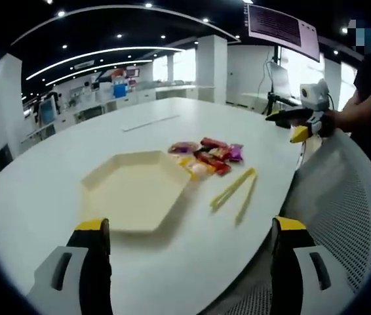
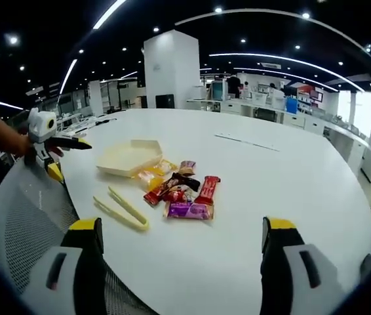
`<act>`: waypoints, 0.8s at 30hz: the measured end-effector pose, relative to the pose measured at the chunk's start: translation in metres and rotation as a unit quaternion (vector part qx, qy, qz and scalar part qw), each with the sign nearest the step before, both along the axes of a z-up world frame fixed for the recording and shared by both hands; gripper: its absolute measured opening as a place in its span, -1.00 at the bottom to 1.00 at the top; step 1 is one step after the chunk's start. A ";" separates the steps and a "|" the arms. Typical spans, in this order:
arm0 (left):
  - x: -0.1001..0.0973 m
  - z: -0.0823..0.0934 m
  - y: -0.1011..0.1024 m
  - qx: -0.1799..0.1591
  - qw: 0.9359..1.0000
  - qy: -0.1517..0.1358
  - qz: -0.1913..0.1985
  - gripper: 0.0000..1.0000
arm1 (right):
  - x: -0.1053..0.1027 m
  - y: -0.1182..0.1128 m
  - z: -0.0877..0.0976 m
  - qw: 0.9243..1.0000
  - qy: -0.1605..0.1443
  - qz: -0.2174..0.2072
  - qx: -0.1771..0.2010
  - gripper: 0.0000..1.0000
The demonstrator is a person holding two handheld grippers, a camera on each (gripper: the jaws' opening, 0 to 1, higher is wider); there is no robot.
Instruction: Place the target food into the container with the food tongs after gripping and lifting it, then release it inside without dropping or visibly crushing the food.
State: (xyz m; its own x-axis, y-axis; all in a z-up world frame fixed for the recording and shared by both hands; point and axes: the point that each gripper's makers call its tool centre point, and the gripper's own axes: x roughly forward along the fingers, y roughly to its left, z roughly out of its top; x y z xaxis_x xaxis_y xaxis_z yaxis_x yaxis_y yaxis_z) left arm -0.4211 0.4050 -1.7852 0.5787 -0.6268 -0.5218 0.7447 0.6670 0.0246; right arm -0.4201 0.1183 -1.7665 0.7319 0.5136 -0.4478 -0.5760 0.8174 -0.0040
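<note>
White tabletop (image 1: 54, 197) carries yellow food tongs (image 2: 121, 209) lying untouched, seemingly open, between snack packets (image 2: 185, 191) and hexagonal container (image 1: 133, 187), while both wide-open empty tongs, left tongs (image 1: 189, 230) and right tongs (image 2: 180, 226), hover short, not yet reaching.

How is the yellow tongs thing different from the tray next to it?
The tongs are bright yellow, while the tray is pale cream. The tongs are two thin arms joined at one end and splayed apart, while the tray is a wide, shallow hexagon. The tongs lie on the side of the snack packets nearer the chair; the tray lies on the other side. Both rest flat on the white table, and neither gripper is touching them.
</note>
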 end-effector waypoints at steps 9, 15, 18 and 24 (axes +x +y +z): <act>0.002 0.003 -0.014 0.021 0.999 0.005 -0.050 0.95 | -0.005 0.000 -0.001 1.000 0.003 0.002 0.006 0.99; 0.009 0.013 -0.032 0.027 0.996 -0.004 -0.086 0.89 | -0.004 -0.004 0.001 1.000 0.003 0.004 0.000 0.99; 0.013 0.008 -0.042 0.042 0.993 0.001 -0.112 0.86 | 0.000 -0.008 0.004 1.000 0.000 0.001 0.002 0.99; 0.022 0.005 -0.056 0.058 0.989 0.002 -0.139 0.82 | 0.001 -0.012 0.004 1.000 -0.002 -0.009 0.007 0.99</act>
State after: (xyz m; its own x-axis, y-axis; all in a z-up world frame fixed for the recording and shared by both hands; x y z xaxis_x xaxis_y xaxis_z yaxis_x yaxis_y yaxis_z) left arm -0.3989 0.3492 -1.7804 0.3902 -0.6967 -0.6020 0.8991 0.4292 0.0861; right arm -0.4192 0.1063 -1.7620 0.7422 0.5075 -0.4378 -0.5619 0.8272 0.0063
